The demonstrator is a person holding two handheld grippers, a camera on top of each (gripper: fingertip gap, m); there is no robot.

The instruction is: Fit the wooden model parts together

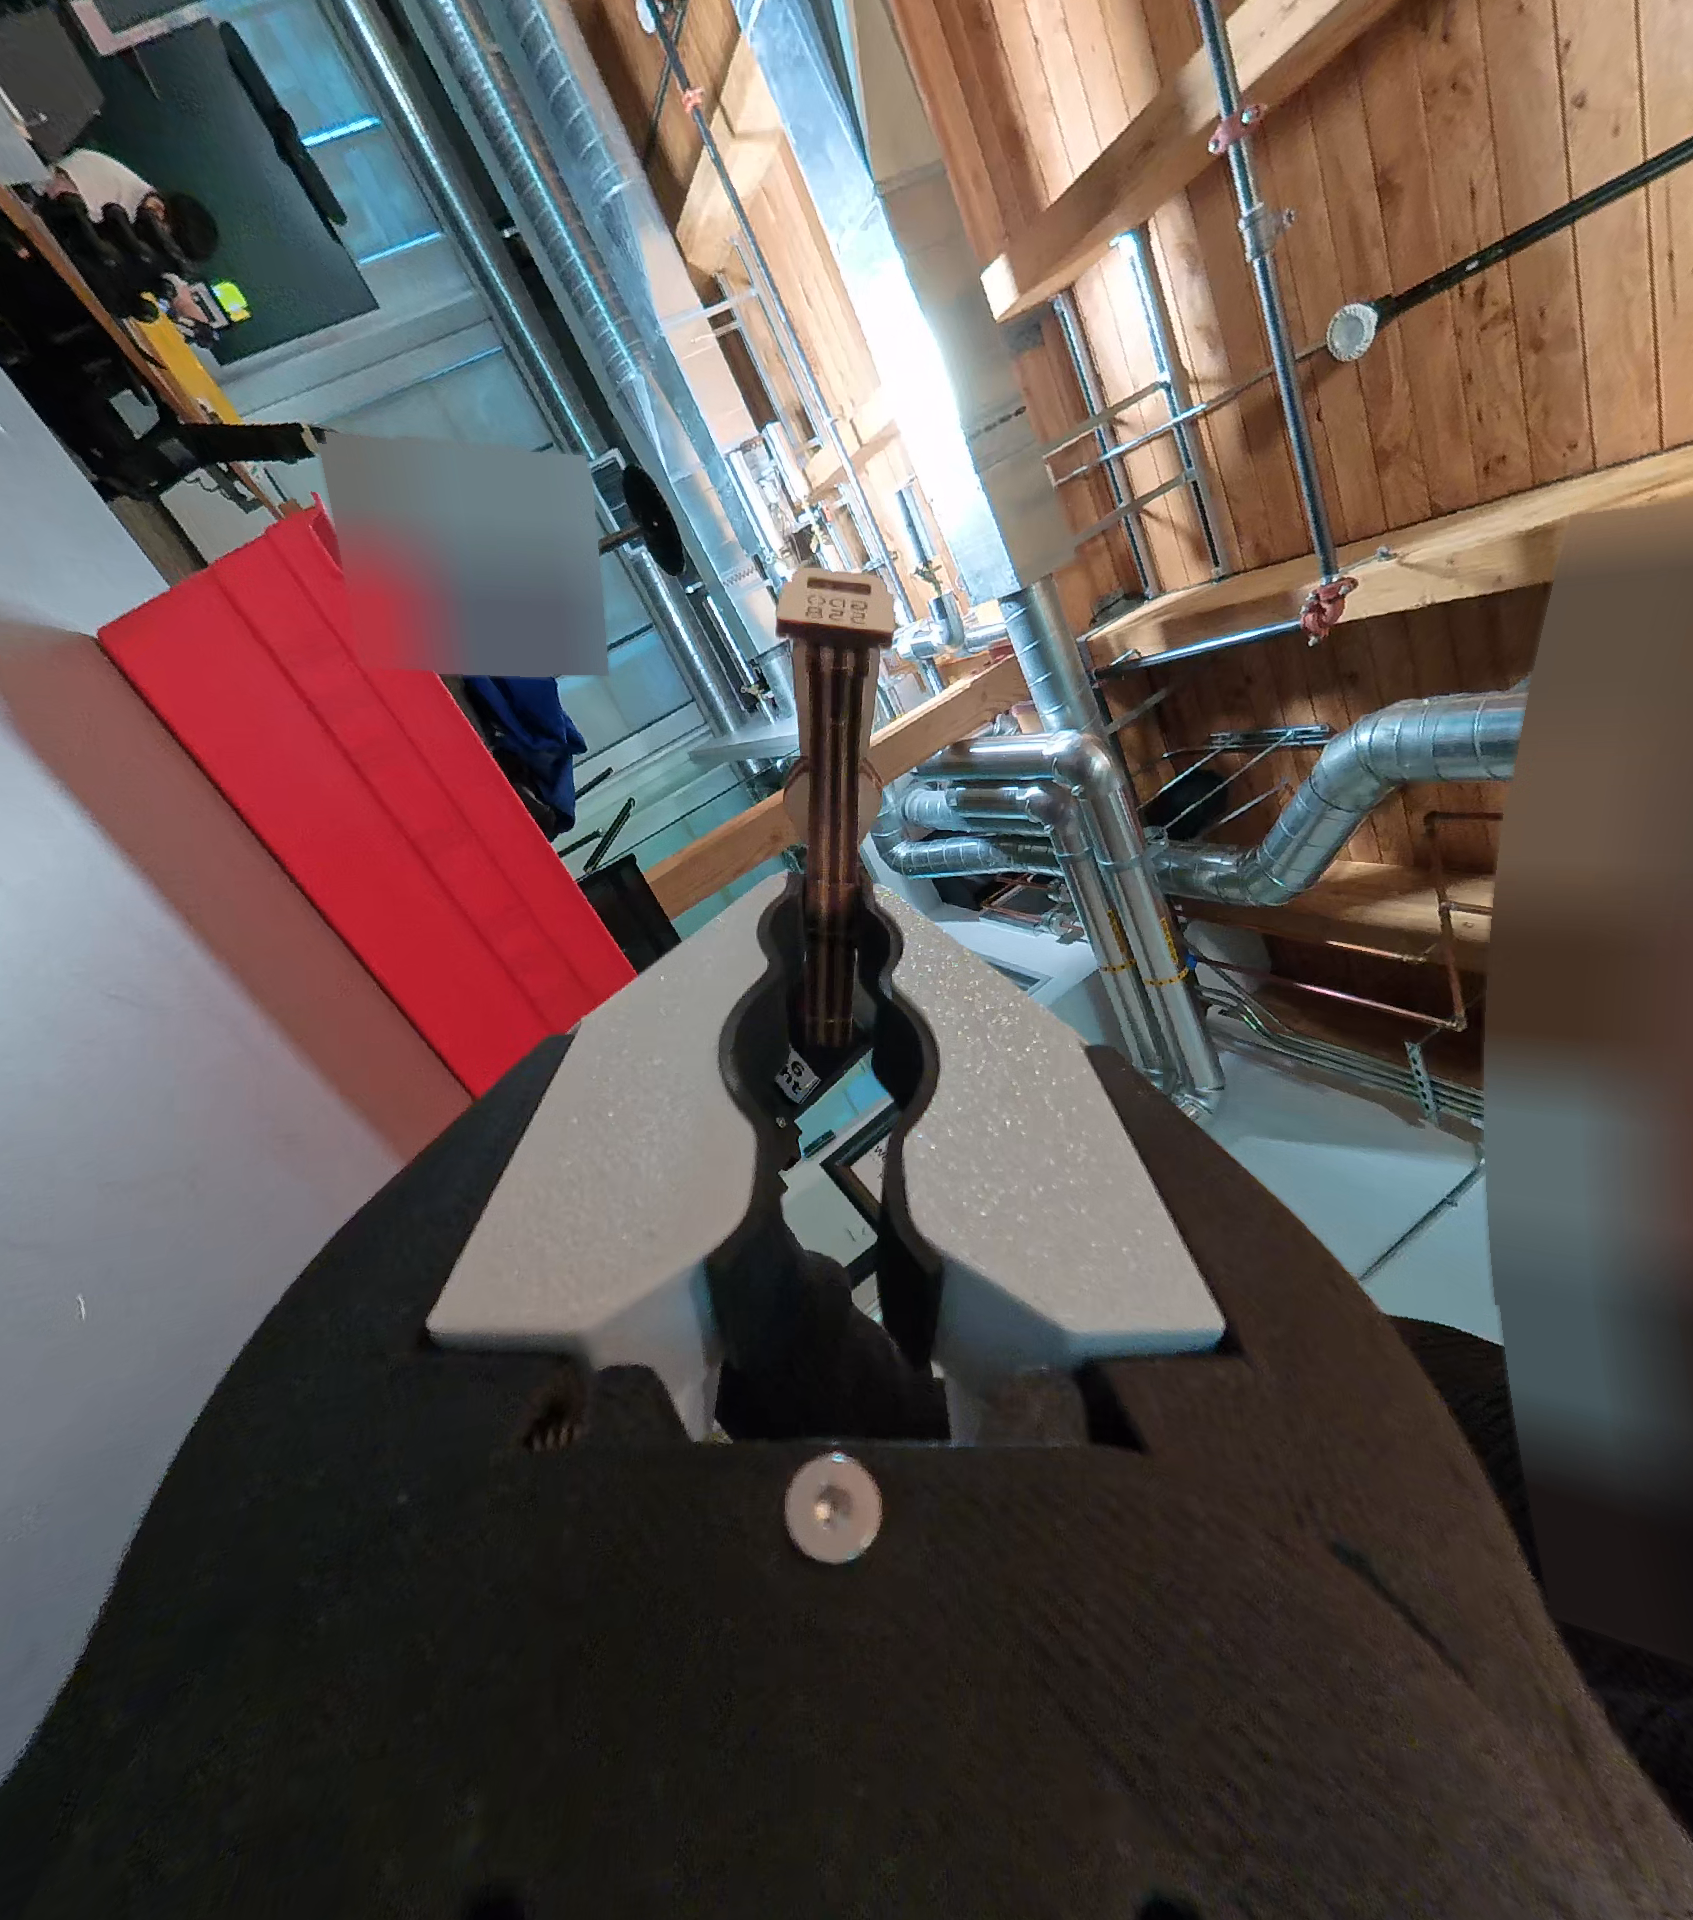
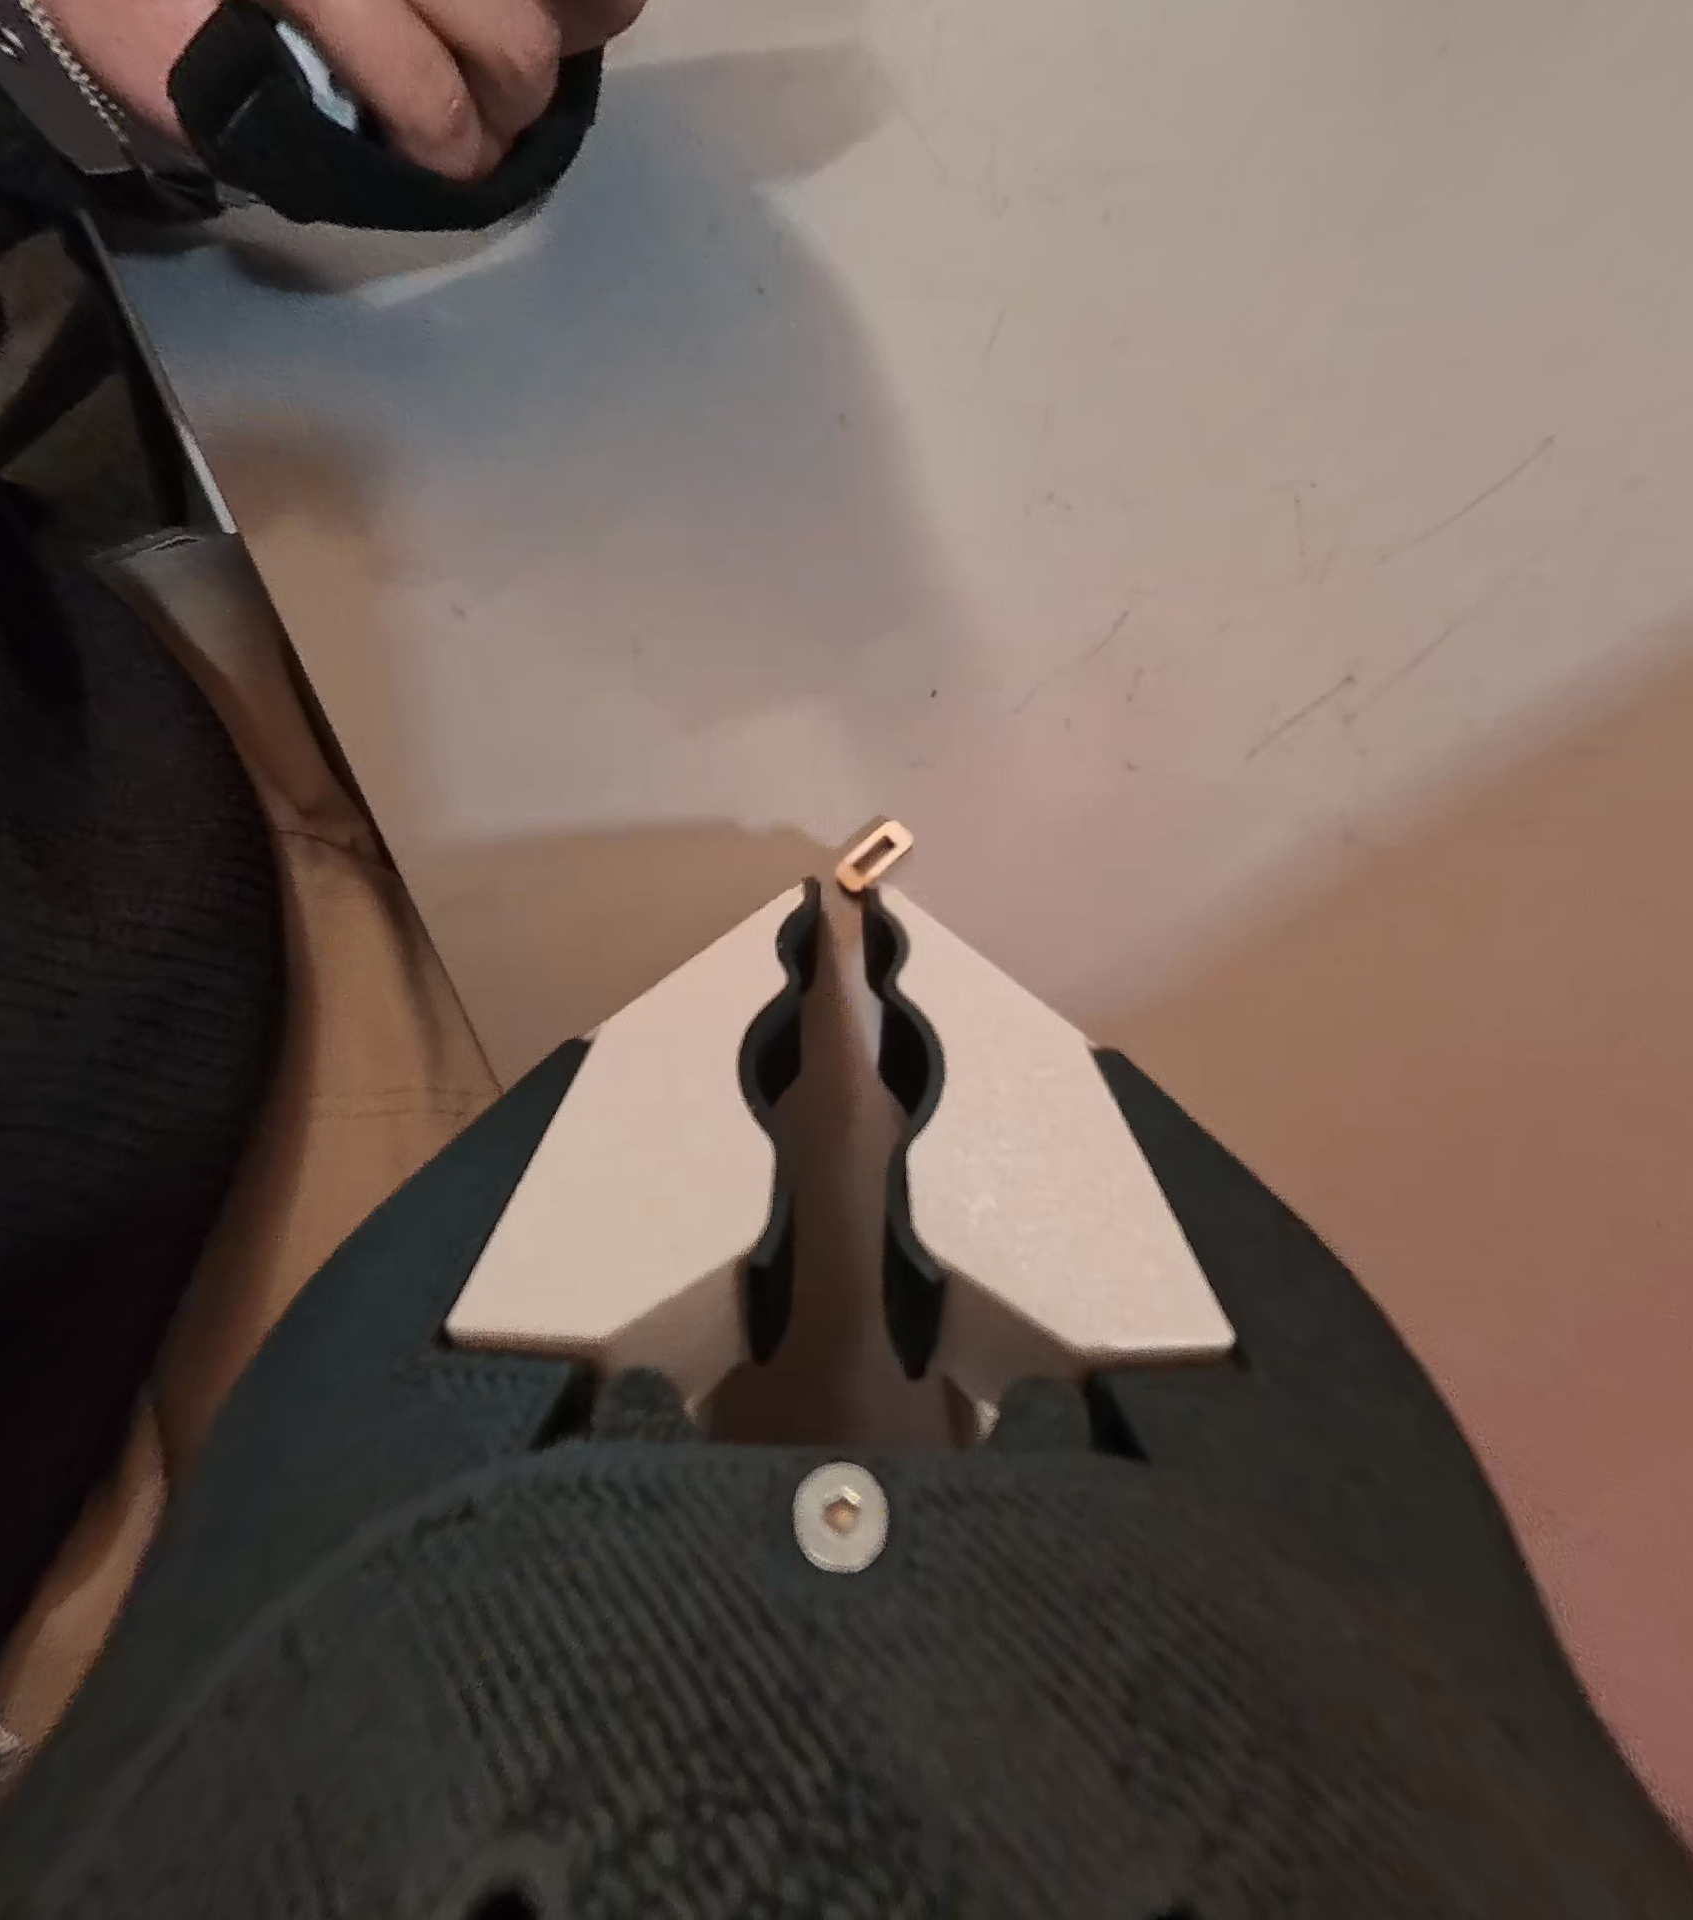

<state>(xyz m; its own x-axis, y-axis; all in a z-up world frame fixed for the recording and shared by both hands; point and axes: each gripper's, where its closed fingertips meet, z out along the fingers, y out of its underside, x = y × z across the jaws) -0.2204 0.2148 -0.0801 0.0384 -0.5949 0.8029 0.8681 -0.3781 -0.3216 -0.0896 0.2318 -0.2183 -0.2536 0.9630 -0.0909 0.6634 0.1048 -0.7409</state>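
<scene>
Left gripper (image 1: 829, 935) clamped on layered wooden model part (image 1: 829, 769), raised up, capped end (image 1: 834, 605) pointing at red panel (image 1: 354, 790) and ducts (image 1: 1341, 821). Right gripper (image 2: 840, 891) nearly closed, narrow gap, holding nothing; small wooden ring piece (image 2: 875, 854) on white table (image 2: 1029, 468) just past its tips. Hand (image 2: 447, 73) top left.

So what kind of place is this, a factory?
Probably a workshop or lab in an industrial building: silver ducts and pipes run along plank walls, and a person works at a bench far off.
</scene>
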